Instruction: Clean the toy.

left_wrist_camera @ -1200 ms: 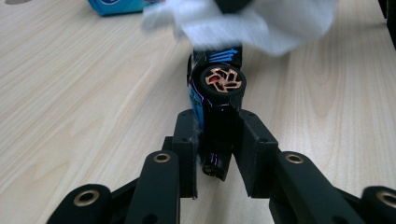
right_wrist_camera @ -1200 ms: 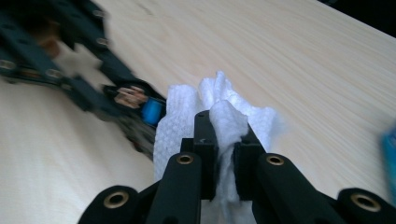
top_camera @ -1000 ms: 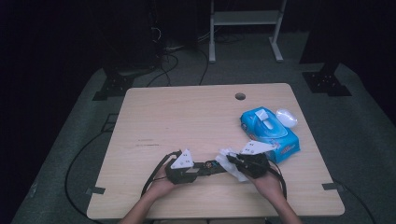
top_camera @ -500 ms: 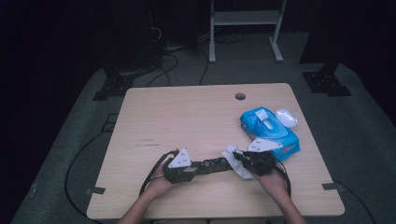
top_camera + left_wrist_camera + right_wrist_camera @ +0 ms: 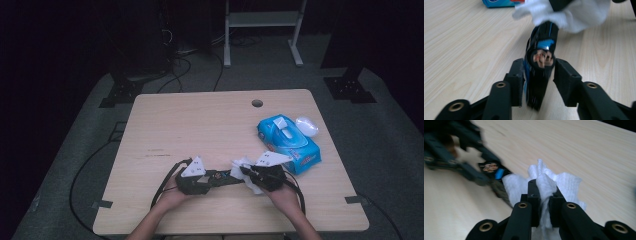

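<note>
Left tool [image 5: 537, 82] has just loosened around dark packet [image 5: 540, 62]; right tool [image 5: 544, 195] pinches wipe [image 5: 564, 182].

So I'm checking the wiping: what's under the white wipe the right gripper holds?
The far end of the dark blue-striped object runs under the white wipe pinched in the right gripper. That covered end cannot be seen.

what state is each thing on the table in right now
left gripper: jaws just opening, dark blue-striped item between them, gap on one side
right gripper: shut on white wipe
white wipe: crumpled, against the item's far end
blue wipes pack: lying flat, flap raised
</note>
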The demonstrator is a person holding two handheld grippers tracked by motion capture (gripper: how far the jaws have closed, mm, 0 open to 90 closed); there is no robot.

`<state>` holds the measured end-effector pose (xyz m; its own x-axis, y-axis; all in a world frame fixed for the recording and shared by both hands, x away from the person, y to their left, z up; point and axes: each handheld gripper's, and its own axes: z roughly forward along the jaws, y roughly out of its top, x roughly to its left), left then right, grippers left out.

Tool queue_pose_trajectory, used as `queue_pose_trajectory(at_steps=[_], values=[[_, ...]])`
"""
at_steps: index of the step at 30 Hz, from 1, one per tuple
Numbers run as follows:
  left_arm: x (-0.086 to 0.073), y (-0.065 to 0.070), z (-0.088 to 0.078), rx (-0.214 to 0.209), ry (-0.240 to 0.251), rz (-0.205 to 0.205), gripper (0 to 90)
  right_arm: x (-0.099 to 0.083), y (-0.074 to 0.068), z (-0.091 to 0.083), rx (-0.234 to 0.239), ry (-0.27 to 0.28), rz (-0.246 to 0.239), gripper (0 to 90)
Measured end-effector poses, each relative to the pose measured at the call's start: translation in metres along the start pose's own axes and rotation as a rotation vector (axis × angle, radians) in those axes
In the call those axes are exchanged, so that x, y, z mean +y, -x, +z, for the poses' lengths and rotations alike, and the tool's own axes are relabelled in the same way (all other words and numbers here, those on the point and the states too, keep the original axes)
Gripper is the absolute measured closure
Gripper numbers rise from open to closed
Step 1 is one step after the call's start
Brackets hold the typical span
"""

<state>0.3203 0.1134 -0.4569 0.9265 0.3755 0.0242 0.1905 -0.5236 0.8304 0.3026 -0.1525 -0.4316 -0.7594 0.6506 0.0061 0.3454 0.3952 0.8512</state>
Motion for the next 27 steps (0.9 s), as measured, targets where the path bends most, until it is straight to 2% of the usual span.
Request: queue_pose_trajectory(at_steps=[2,4,5,6,7,11,15,17,21,23,25,27], values=[[0.0,0.0,0.003,-0.009,-0.014,-0.002,54.8,0.0,-0.004,0.002,0.0,0.004,-0.018,82.5],[0.0,0.001,0.004,-0.006,-0.02,0.003,54.8,0.0,-0.002,0.002,0.009,0.006,-0.003,82.6],[-0.001,0.0,0.004,-0.003,-0.014,0.007,57.1,-0.001,-0.001,0.001,0.015,0.009,0.005,82.6],[-0.001,0.0,0.003,-0.007,-0.01,0.008,63.0,-0.002,0.001,0.001,0.014,0.011,0.012,82.6],[-0.001,-0.001,0.002,-0.01,-0.012,0.01,63.7,-0.002,0.002,0.0,0.01,0.01,0.014,82.7],[0.0,0.001,0.002,-0.009,-0.024,0.035,65.2,-0.003,0.012,-0.003,-0.022,0.008,0.038,82.7],[-0.001,0.001,0.001,-0.01,-0.019,0.031,65.3,-0.004,0.013,-0.007,-0.067,-0.007,0.014,82.7],[-0.002,0.001,0.0,-0.007,-0.021,0.035,65.2,-0.004,0.015,-0.007,-0.071,-0.011,0.013,82.7],[-0.003,0.0,-0.003,-0.002,-0.026,0.036,65.1,-0.006,0.02,-0.011,-0.111,-0.029,0.019,82.6],[-0.004,-0.001,-0.004,-0.002,-0.026,0.035,65.1,-0.006,0.022,-0.014,-0.105,-0.015,0.037,82.7],[-0.004,-0.001,-0.004,-0.001,-0.026,0.036,65.0,-0.004,0.021,-0.016,-0.067,0.029,0.06,82.7],[-0.004,-0.001,-0.003,-0.005,-0.026,0.032,65.0,0.001,0.014,-0.015,-0.024,0.06,0.057,82.7]])
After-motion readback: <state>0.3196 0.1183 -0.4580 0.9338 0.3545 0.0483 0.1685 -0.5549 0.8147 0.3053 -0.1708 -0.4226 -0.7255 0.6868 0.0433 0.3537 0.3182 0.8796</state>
